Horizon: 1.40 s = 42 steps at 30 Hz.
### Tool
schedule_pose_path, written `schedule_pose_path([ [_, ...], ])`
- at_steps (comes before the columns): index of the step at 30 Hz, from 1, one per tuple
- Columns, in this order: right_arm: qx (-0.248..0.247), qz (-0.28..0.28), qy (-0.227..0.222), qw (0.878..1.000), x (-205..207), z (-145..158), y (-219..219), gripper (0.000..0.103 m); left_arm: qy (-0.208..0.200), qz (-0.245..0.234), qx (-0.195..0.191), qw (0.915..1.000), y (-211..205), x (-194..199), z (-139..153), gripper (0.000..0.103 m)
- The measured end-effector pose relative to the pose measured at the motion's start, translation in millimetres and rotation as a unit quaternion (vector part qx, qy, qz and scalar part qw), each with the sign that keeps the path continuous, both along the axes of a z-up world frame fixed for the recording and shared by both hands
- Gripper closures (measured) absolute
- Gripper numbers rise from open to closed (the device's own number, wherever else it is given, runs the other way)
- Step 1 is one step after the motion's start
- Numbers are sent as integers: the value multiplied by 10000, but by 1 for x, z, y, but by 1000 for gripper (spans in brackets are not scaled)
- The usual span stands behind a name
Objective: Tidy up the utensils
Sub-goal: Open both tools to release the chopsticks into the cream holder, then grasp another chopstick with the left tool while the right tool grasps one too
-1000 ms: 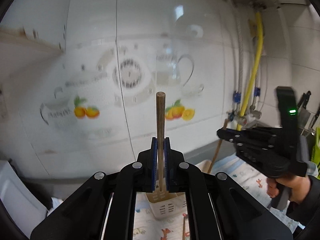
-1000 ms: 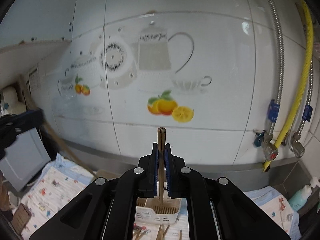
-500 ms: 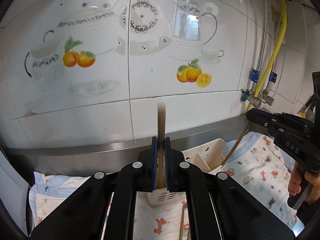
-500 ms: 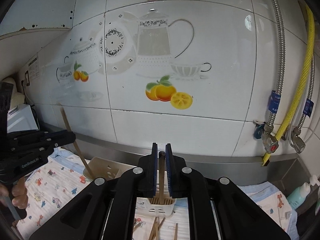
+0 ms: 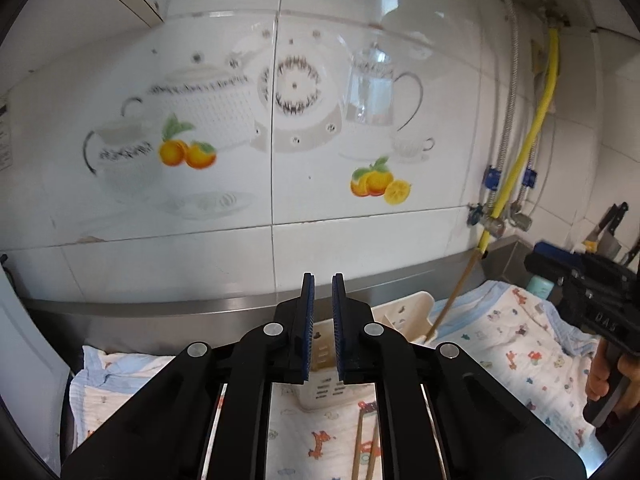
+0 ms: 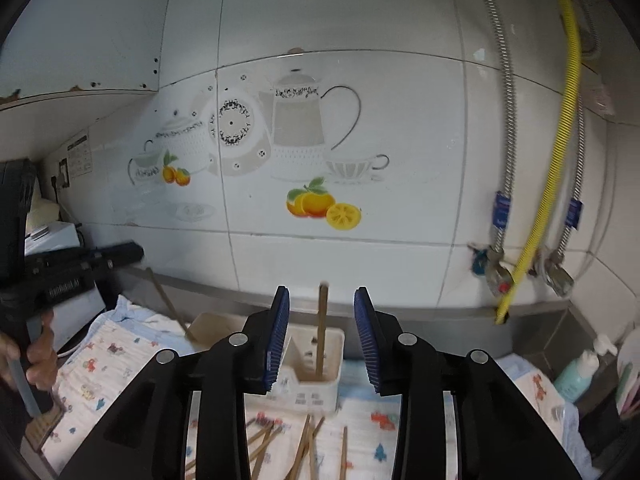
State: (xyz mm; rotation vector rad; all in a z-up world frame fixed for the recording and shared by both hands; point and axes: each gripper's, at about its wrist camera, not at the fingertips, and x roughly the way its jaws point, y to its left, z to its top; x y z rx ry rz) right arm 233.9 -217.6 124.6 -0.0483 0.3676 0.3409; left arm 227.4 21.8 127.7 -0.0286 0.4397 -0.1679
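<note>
A cream utensil holder [image 6: 316, 376] stands on a patterned cloth below the tiled wall; it also shows in the left wrist view [image 5: 404, 316]. One brown chopstick [image 6: 321, 332] stands upright in it, another [image 5: 454, 294] leans out of it. My right gripper [image 6: 322, 336] is open above the holder, the upright chopstick free between its jaws. My left gripper [image 5: 322, 328] is open a little and empty above the holder. Several loose chopsticks [image 6: 304, 448] lie on the cloth in front of the holder.
A yellow hose [image 6: 556, 160] and metal hoses run down the wall at the right. A teal bottle [image 6: 572, 376] stands in the right corner. Knives [image 5: 612, 228] hang at the far right. A white appliance [image 6: 56, 236] stands at the left.
Both grippers opened and let go of their chopsticks. The chopsticks dropped into the holder. Both grippers tilted down toward the holder.
</note>
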Motion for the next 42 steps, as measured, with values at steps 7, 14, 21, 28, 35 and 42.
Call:
schedule_pose_path([
  [7, -5, 20, 214, 9998, -54, -27, -15, 70, -13, -3, 117, 9999, 4, -55, -14, 94],
  [14, -252, 29, 604, 9979, -100, -82, -19, 70, 284, -41, 72, 9996, 7, -97, -62, 94],
  [21, -427, 78, 1102, 9930, -126, -147, -3, 71, 865, -68, -44, 9962, 10, -117, -122, 94],
  [28, -405, 80, 1734, 9840, -121, -198, 10, 80, 1518, -179, -101, 9882, 12, -123, -178, 94],
  [35, -305, -56, 2203, 9749, -107, -228, 14, 86, 1903, -312, -59, 9812, 9, -117, -210, 94],
  [42, -359, -122, 2352, 9712, -101, -237, 16, 91, 2103, -523, -101, 9762, -3, -102, -223, 95],
])
